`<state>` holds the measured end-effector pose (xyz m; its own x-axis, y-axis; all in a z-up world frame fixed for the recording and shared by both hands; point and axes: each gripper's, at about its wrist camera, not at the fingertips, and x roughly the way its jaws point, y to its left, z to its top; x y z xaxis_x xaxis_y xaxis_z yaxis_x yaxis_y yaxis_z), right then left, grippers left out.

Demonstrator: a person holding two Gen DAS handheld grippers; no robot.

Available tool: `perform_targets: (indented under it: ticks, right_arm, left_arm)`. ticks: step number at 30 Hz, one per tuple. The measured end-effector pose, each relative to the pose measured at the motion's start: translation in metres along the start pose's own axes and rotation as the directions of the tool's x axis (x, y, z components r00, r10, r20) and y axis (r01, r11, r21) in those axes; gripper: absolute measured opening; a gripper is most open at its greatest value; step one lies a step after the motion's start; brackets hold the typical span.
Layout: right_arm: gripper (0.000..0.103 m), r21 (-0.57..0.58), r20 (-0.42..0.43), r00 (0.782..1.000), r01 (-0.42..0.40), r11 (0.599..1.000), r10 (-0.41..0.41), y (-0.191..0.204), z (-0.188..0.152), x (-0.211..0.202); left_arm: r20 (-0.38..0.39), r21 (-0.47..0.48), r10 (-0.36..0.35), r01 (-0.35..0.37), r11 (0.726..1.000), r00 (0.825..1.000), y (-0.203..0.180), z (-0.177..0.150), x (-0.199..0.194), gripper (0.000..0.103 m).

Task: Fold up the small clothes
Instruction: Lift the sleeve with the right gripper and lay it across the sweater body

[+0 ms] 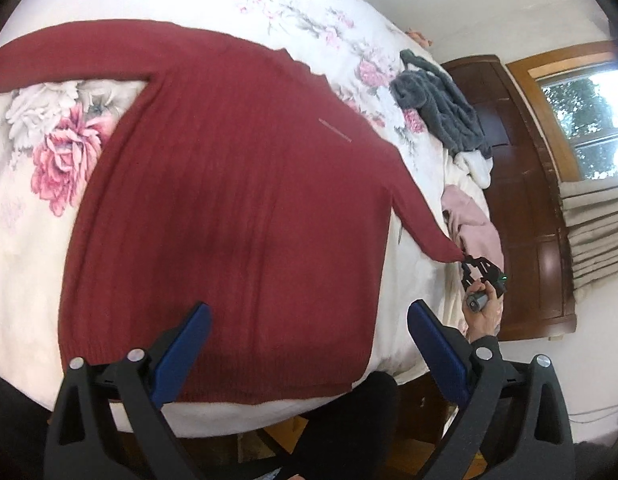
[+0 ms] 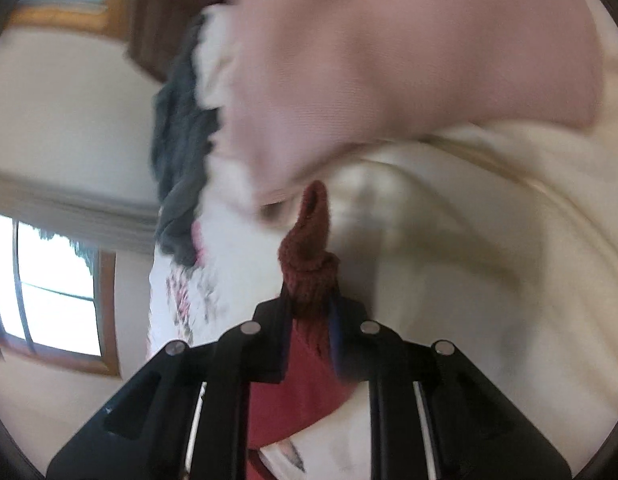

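A: Where are the two grippers?

B: The left gripper [image 1: 309, 344] hangs above the near edge of the bed [image 1: 13, 248], its blue fingers [image 1: 181, 356] spread wide with nothing between them, pointing across the sweater toward the far side. The right gripper [image 1: 475, 264] is out at the bed's right edge, held in a hand [image 1: 485, 312] with a dark sleeve behind it; it reaches in toward the bed.

A: Is the right one holding anything?

B: Yes. Its own camera shows the jaws clamped on the cuff of the red sleeve [image 2: 309, 272], the knit bunched and poking out past the fingertips. That view is blurred, so fine detail is lost.

A: And the sweater itself?

B: The red sweater [image 1: 229, 208] lies flat on the flowered bedspread, hem at the near edge, neck toward the far side, so its long axis runs from near to far, leaning a little to the right. One sleeve [image 1: 61, 60] stretches out to the left along the bed. The other runs down to the right edge, drawn to a point at the right gripper.

A: Anything else on the bed?

B: A grey fuzzy garment [image 1: 441, 108] is heaped by the far right edge, with a pink cloth [image 1: 473, 220] nearer, just beside the gripped cuff. Beyond the bed stand a dark wooden cabinet [image 1: 521, 200] and a window [image 1: 589, 128].
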<state>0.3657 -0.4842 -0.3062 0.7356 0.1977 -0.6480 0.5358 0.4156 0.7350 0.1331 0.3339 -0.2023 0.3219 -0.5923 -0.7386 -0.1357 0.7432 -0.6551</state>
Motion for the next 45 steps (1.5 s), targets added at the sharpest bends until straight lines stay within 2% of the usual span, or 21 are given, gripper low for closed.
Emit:
perform_targets:
  ticks: [4,6,11,17,18,20,23,25,29,32,35,38,40,41,42,44,45]
  right_arm:
    - [0.014,-0.181,-0.003,0.999,-0.040,0.983,0.040,0.079,-0.023,-0.012]
    - [0.014,-0.246,-0.017,0.998,-0.063,0.967,0.061,0.108,-0.037,-0.017]
    - [0.014,-0.418,-0.047,0.993,-0.114,0.901,0.104,0.187,-0.087,-0.024]
    - [0.014,-0.593,-0.105,0.991,-0.133,0.794,0.088,0.266,-0.165,0.007]
    - [0.014,-0.618,-0.116,0.990,-0.136,0.775,0.081,0.274,-0.181,0.011]
    - [0.014,-0.684,-0.126,0.991,-0.120,0.720,0.045,0.293,-0.215,0.031]
    - [0.014,-0.765,-0.144,0.990,-0.102,0.635,-0.014,0.305,-0.270,0.063]
    - [0.014,-0.820,-0.145,0.987,-0.080,0.567,-0.069,0.309,-0.308,0.089]
    - [0.014,-0.899,-0.112,0.977,-0.022,0.438,-0.180,0.298,-0.380,0.135]
    - [0.015,-0.946,-0.073,0.965,0.014,0.325,-0.254,0.281,-0.428,0.170]
    - [0.028,-0.967,-0.086,0.943,-0.001,0.256,-0.322,0.261,-0.467,0.191]
    - [0.044,-0.959,-0.147,0.947,-0.066,0.276,-0.286,0.249,-0.475,0.173]
    - [0.059,-0.949,-0.158,0.958,-0.081,0.305,-0.238,0.241,-0.467,0.143]
    - [0.060,-0.943,-0.157,0.964,-0.082,0.322,-0.216,0.233,-0.458,0.124]
    - [0.060,-0.941,-0.159,0.965,-0.084,0.328,-0.209,0.228,-0.455,0.113]
    - [0.060,-0.938,-0.149,0.967,-0.073,0.339,-0.205,0.209,-0.442,0.080]
    - [0.060,-0.934,-0.149,0.967,-0.068,0.352,-0.207,0.199,-0.437,0.066]
  left_arm:
    - [0.017,-0.011,-0.038,0.038,0.999,0.999,0.005,0.006,-0.005,0.099]
    - [0.032,-0.023,-0.036,0.036,0.999,0.999,0.008,0.010,-0.006,0.099]
    - [0.042,-0.052,-0.113,0.115,0.992,0.993,0.019,0.021,-0.009,0.099]
    - [0.096,0.024,-0.039,0.037,0.999,0.995,0.018,0.042,-0.019,0.099]
    - [0.095,0.021,-0.001,-0.001,1.000,0.995,0.019,0.047,-0.018,0.099]
    - [0.069,0.004,0.042,-0.043,0.999,0.997,0.022,0.056,-0.013,0.099]
    - [0.044,-0.047,-0.014,0.016,0.999,0.999,0.031,0.072,-0.004,0.099]
    - [0.023,-0.055,-0.021,0.022,0.998,1.000,0.033,0.083,0.003,0.099]
    - [0.027,-0.021,0.003,-0.003,1.000,1.000,0.032,0.095,0.011,0.099]
    - [0.004,-0.009,-0.018,0.018,1.000,1.000,0.029,0.107,0.023,0.099]
    - [-0.026,-0.015,-0.052,0.052,0.999,0.998,0.027,0.125,0.042,0.099]
    - [-0.051,-0.038,-0.073,0.071,0.997,0.996,0.028,0.144,0.064,0.099]
    - [-0.073,-0.060,-0.132,0.128,0.990,0.989,0.026,0.156,0.081,0.099]
    - [-0.080,-0.073,-0.161,0.155,0.985,0.984,0.024,0.162,0.090,0.099]
    - [-0.100,-0.101,-0.217,0.208,0.973,0.971,0.022,0.172,0.108,0.099]
    - [-0.129,-0.167,-0.287,0.264,0.950,0.949,0.020,0.182,0.136,0.099]
    - [-0.143,-0.208,-0.334,0.302,0.930,0.932,0.019,0.189,0.156,0.099]
